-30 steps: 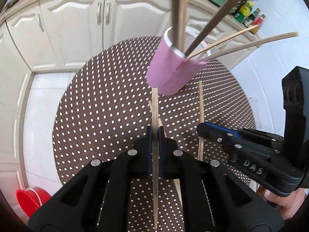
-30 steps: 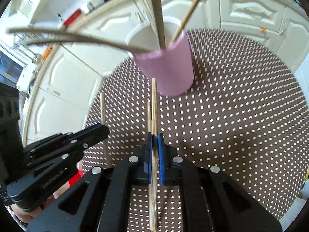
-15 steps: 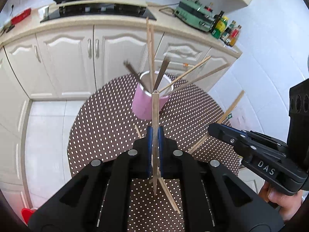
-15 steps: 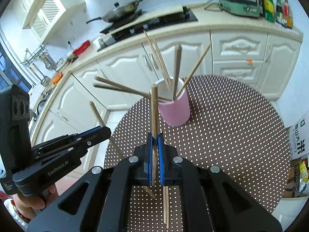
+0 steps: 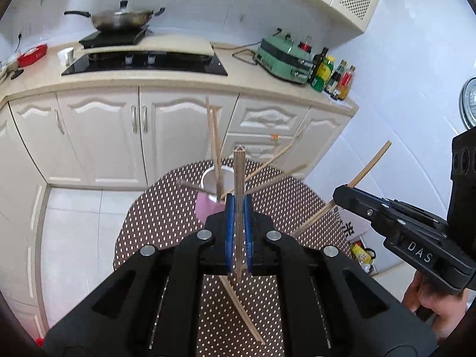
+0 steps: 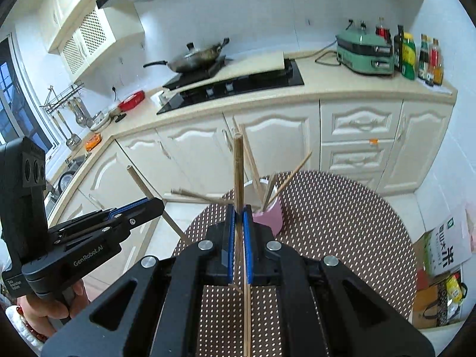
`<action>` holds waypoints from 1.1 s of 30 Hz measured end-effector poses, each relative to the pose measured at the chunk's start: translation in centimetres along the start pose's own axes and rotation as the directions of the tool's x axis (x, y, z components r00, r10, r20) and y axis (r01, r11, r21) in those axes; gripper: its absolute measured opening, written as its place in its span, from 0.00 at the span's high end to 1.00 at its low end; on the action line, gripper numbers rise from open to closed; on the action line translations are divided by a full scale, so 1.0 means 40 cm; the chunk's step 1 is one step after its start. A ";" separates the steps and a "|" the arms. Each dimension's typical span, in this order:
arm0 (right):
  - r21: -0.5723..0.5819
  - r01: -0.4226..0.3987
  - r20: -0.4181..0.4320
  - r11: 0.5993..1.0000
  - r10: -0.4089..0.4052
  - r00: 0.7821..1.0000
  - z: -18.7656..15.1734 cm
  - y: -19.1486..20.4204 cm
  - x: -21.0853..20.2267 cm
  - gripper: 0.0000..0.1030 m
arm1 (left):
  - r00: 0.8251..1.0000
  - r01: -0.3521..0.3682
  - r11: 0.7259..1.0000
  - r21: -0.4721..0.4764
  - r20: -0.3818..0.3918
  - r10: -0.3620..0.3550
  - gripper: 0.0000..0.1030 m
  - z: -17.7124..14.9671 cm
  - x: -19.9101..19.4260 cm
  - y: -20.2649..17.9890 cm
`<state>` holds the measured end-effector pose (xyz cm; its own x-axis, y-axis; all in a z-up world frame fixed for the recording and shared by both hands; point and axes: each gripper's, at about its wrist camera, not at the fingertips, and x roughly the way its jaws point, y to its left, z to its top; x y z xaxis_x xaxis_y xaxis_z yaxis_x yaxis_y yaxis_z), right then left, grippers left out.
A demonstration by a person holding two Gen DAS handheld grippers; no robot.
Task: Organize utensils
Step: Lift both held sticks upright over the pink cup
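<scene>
A pink cup [image 5: 208,208] [image 6: 269,218] holding several wooden chopsticks stands on the round dotted table [image 5: 166,208] [image 6: 342,223]. My left gripper [image 5: 238,208] is shut on a wooden chopstick [image 5: 239,172], held upright well above the table. My right gripper [image 6: 238,212] is shut on another chopstick [image 6: 238,166], also raised. Each gripper shows in the other's view, the right one [image 5: 345,192] and the left one [image 6: 154,203], with its chopstick sticking out. More chopsticks [image 5: 241,309] [image 6: 247,312] lie on the table under the grippers.
White kitchen cabinets [image 5: 119,136] and a counter with a hob [image 5: 145,59], wok [image 5: 119,19], green appliance [image 5: 282,59] and bottles [image 5: 333,74] stand behind the table. Bags [image 6: 443,267] sit on the floor at right.
Both grippers have risen high above the table, each carrying its chopstick. The cup now looks small and far below, and the kitchen counter has come into view.
</scene>
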<state>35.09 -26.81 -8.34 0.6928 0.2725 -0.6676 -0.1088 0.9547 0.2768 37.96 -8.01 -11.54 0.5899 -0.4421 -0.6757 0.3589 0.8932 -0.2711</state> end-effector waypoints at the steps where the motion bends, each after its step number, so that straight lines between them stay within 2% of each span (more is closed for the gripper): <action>1: -0.008 0.004 0.013 1.000 -0.004 1.000 0.012 -0.001 -0.006 0.96 | 1.000 0.002 1.000 0.000 0.009 -0.002 0.94 0.010 -0.003 -0.004; 7: -0.027 0.015 0.068 1.000 -0.013 0.998 0.069 -0.022 -0.018 0.96 | 0.998 -0.006 1.000 -0.007 0.058 0.006 0.94 0.062 -0.004 -0.013; 19: -0.067 0.055 0.105 0.996 -0.048 0.993 0.164 -0.090 0.023 0.96 | 0.993 -0.042 0.998 -0.036 0.107 0.046 0.94 0.169 0.059 -0.019; 27: -0.075 0.026 0.133 0.997 -0.016 0.991 0.212 -0.106 0.071 0.96 | 0.985 -0.094 0.994 -0.052 0.138 0.100 0.94 0.217 0.104 -0.014; 33: -0.091 -0.008 0.100 0.996 0.017 0.995 0.214 -0.096 0.123 0.96 | 0.986 -0.114 0.992 -0.046 0.120 0.119 0.94 0.220 0.142 -0.008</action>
<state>45.01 -30.14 -6.79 0.7588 0.2758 -0.5901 -0.1788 0.9593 0.2185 47.55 -11.55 -9.26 0.7106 -0.3397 -0.6162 0.2558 0.9406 -0.2234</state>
